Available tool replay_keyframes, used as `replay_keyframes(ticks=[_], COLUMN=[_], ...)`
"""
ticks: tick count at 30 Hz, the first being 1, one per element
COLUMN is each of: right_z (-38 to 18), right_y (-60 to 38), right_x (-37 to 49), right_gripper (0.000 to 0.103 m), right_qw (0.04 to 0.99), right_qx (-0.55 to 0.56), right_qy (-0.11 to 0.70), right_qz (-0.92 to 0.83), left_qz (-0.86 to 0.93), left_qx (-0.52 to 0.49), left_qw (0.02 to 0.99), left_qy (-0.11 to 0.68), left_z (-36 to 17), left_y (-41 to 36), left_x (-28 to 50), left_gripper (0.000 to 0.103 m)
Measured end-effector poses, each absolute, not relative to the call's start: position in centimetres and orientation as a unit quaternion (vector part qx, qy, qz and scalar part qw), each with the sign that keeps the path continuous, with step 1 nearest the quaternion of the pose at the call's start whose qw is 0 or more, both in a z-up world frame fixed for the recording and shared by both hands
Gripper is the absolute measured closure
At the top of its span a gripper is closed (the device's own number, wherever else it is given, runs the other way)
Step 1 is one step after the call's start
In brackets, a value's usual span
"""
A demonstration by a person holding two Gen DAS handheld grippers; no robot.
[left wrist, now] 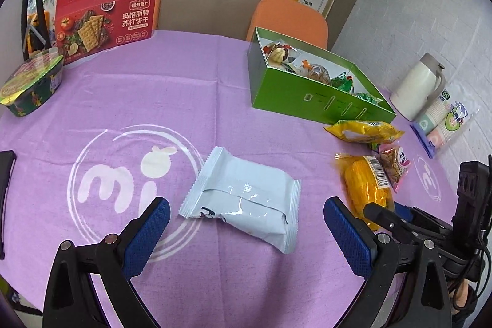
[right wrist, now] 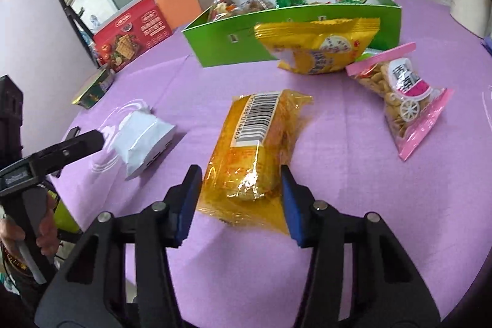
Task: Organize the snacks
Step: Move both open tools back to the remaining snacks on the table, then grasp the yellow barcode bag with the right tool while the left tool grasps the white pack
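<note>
Centrally, the round purple tablecloth (left wrist: 190, 88) carries the open green cardboard box (left wrist: 319, 100) at 1 o'clock in the left wrist view. White foil packet (left wrist: 246, 202): flat, long axis 10-to-4 o'clock, between the wide-apart left gripper (left wrist: 246, 220) pads, untouched. Orange transparent snack pack (right wrist: 255, 152): barcode end toward 12 o'clock; right gripper (right wrist: 240, 202) pads flank its near end, contact unclear.

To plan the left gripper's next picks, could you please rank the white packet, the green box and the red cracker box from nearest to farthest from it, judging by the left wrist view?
From the left gripper:
1. white packet, lying between its open fingers.
2. green box, further back on the right.
3. red cracker box, standing at the far left edge.
</note>
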State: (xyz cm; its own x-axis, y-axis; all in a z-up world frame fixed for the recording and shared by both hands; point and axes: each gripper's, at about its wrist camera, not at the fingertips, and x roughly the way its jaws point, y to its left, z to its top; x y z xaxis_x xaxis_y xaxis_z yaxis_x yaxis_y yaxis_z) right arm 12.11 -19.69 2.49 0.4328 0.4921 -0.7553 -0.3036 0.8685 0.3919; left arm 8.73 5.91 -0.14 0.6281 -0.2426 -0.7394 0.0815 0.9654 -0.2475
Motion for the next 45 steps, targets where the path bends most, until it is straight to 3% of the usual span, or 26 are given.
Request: replay_keyframes(ticks=[15, 26, 32, 37, 45], right_z=[4.5, 3.8, 3.6, 3.4, 3.1], right_y=[-20.4, -21.3, -21.2, -21.2, -21.3], right_x=[10.3, 10.7, 10.7, 10.6, 11.0], right_gripper=[0.033, 0.030, 0.029, 0.028, 0.028], right_qw=[0.863, 0.865, 0.864, 0.863, 0.860], right_qx=[0.073, 0.072, 0.077, 0.074, 0.078], right_qy=[0.451, 0.458, 0.459, 0.462, 0.466], right_qz=[0.216, 0.191, 0.192, 0.193, 0.192], left_qz=[-0.097, -0.212, -0.211, -0.223, -0.268], left_qx=[-0.100, -0.112, -0.100, -0.085, -0.011], left_qw=[0.868, 0.853, 0.873, 0.852, 0.836], left_qy=[0.476, 0.465, 0.428, 0.466, 0.479], left_z=[-3.1, -2.0, 1.2, -1.1, -2.1], left_y=[5.7, 2.6, 4.8, 3.6, -0.1], left_x=[13.5, 9.7, 13.7, 15.7, 11.2], left_gripper=[0.001, 0.001, 0.001, 0.001, 0.001])
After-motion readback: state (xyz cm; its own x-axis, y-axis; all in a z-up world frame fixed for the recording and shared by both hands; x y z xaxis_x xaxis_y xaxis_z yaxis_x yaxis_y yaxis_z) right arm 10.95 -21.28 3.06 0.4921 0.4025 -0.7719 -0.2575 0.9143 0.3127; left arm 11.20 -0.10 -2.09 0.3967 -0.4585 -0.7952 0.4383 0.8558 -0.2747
